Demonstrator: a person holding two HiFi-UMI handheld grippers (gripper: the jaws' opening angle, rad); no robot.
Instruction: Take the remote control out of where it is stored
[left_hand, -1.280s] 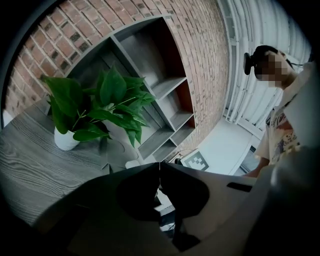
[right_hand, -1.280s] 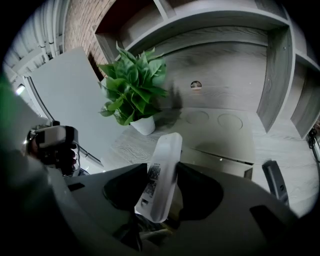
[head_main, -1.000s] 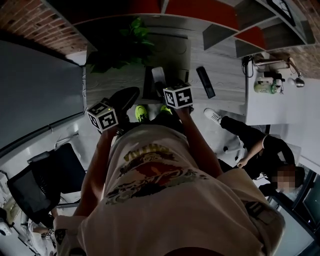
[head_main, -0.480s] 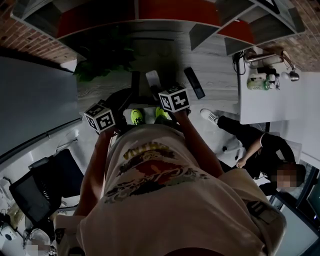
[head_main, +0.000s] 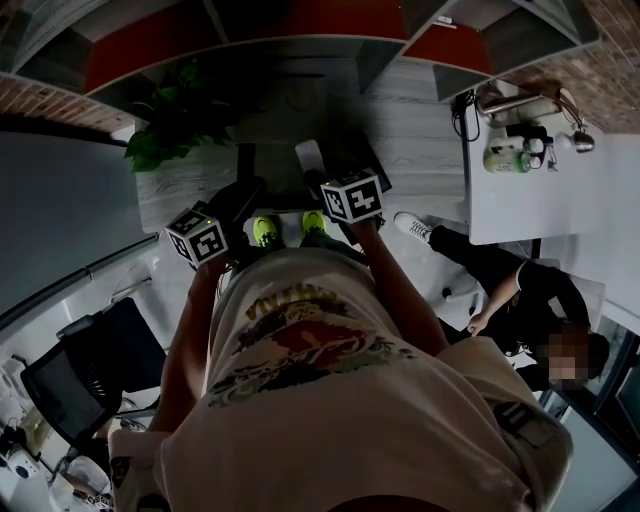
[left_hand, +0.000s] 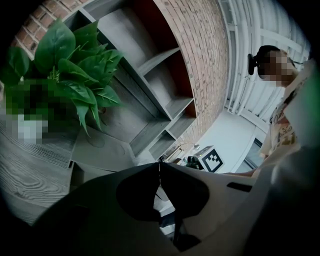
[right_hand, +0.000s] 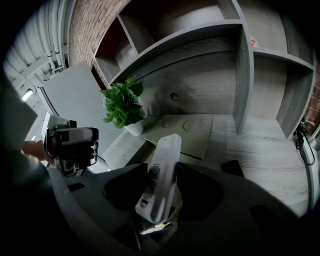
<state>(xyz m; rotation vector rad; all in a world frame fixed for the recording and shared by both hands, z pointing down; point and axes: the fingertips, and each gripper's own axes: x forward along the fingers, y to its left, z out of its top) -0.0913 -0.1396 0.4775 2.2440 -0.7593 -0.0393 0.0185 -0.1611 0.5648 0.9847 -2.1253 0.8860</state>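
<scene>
The white remote control (right_hand: 165, 155) stands tilted between the jaws of my right gripper (right_hand: 161, 172), which is shut on it. From the head view the remote control (head_main: 309, 156) sticks out beyond the right gripper (head_main: 322, 182), over the front of the wooden counter (head_main: 420, 140). My left gripper (left_hand: 160, 174) is shut with nothing in it, its jaws meeting edge to edge. It hovers to the left of the right one, near the potted plant (left_hand: 65, 65), with the left gripper (head_main: 243, 197) dark in the head view.
Grey and red shelves (right_hand: 235, 55) rise behind the counter. A pale flat box (right_hand: 187, 131) lies on it beside the plant (right_hand: 122, 105). A white desk (head_main: 540, 200) and a seated person (head_main: 510, 290) are at the right, an office chair (head_main: 85, 370) at lower left.
The counter, plant and shelves have slid left in the head view as both grippers travelled sideways. The black remote on the counter has left sight. The right gripper still holds the white remote.
</scene>
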